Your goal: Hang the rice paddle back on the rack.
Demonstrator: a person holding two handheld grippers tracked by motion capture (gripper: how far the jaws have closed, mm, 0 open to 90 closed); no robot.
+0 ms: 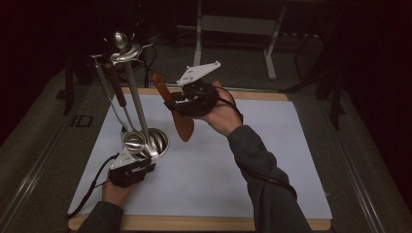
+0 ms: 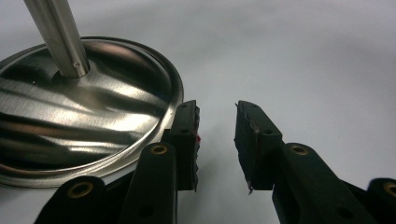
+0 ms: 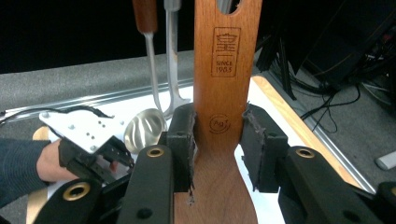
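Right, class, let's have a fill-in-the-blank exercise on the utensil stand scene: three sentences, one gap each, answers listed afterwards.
1. The right gripper is shut on a spatula made of ____.
2. The left gripper sits with its fingers open beside the round metal ____ of the utensil stand.
3. The steel utensil hanging on the stand with its bowl near the bottom is a ____.

Missing words: wood; base; ladle
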